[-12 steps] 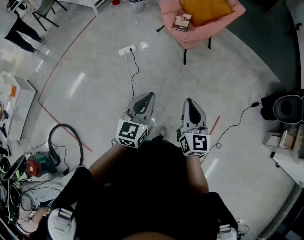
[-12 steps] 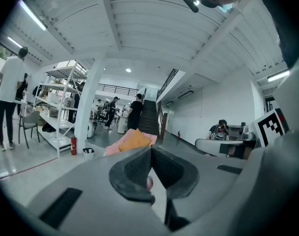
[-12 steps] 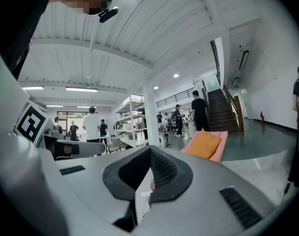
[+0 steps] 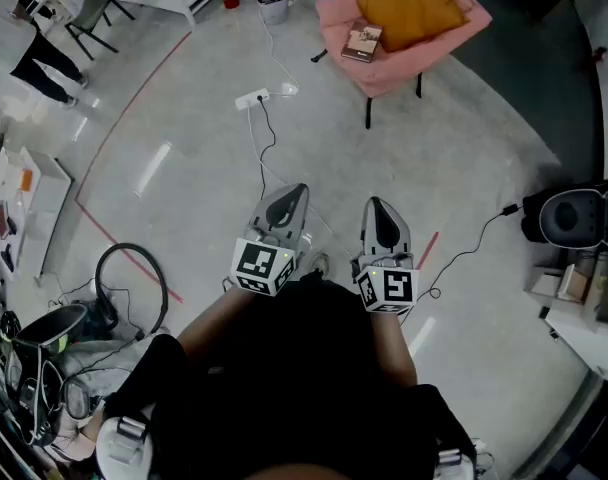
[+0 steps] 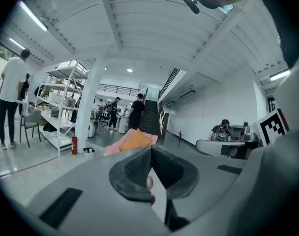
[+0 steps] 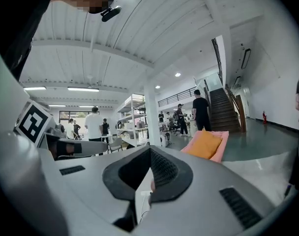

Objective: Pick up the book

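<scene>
Head view, book: the book (image 4: 363, 43) lies on the front left part of the seat of a pink armchair (image 4: 336, 16), just beside an orange cushion (image 4: 412, 8).
Head view, book against tongs: the book is well apart from both tools. It lies far ahead of them and between their two lines, closer to that of the right gripper.
Head view, open room: the grey floor (image 4: 434, 158) between the tools and the armchair is wide and open. A power strip (image 4: 253, 99) and a black cable (image 4: 267, 148) lie to the left of the straight way.
Head view, hands: the left gripper (image 4: 292, 200) and the right gripper (image 4: 379, 211) are side by side, close to the body. Both point forward toward the armchair, and the forearms (image 4: 219, 323) are bent.
Left gripper view, jaws: the left gripper (image 5: 150, 149) has its tips together, with nothing between them.
Left gripper view, ahead: the orange cushion (image 5: 135, 140) and the pink armchair (image 5: 112, 149) show just over the jaws. I cannot make out the book here.
Right gripper view, jaws: the right gripper (image 6: 150, 151) is closed and empty.
Right gripper view, ahead: the orange cushion (image 6: 204, 144) on the pink armchair (image 6: 221, 142) stands to the right of the jaw tips.
</scene>
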The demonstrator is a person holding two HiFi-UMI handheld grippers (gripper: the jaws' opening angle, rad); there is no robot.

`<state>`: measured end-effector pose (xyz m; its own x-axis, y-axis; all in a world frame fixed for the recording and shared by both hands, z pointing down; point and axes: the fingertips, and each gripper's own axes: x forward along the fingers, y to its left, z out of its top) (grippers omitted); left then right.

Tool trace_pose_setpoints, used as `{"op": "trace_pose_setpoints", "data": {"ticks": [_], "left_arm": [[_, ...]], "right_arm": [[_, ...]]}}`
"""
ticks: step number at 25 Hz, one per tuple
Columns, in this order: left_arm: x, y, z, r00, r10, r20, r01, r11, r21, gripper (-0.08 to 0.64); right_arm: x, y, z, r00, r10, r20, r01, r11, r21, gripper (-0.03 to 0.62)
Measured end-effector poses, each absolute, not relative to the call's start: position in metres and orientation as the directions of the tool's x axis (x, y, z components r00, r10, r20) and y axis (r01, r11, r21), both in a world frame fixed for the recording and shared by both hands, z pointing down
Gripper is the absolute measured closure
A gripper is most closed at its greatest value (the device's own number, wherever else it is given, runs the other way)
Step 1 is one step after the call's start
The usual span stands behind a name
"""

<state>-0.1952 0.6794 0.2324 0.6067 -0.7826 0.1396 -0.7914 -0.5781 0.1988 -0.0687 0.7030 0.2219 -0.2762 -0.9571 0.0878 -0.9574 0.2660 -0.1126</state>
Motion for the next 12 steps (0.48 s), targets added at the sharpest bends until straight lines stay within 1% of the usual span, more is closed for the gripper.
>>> {"op": "trace_pose_setpoints", "data": {"ticks": [3, 12], "left_arm": [[-0.187, 0.678, 0.234, 0.600, -0.787, 0.143, -0.796, -0.571, 0.199, 0.551], [-0.154, 0.679, 0.237, 0.563, -0.811, 0.162, -0.824, -0.534, 0.190, 0.552]], "right_arm": [[-0.062, 0.702, 0.219, -0.293, -0.954, 0.070, -0.953, 0.285, -0.108, 0.591], [-0.029, 0.696, 0.225, -0.332, -0.940, 0.081, -0.939, 0.322, -0.122, 0.591]]}}
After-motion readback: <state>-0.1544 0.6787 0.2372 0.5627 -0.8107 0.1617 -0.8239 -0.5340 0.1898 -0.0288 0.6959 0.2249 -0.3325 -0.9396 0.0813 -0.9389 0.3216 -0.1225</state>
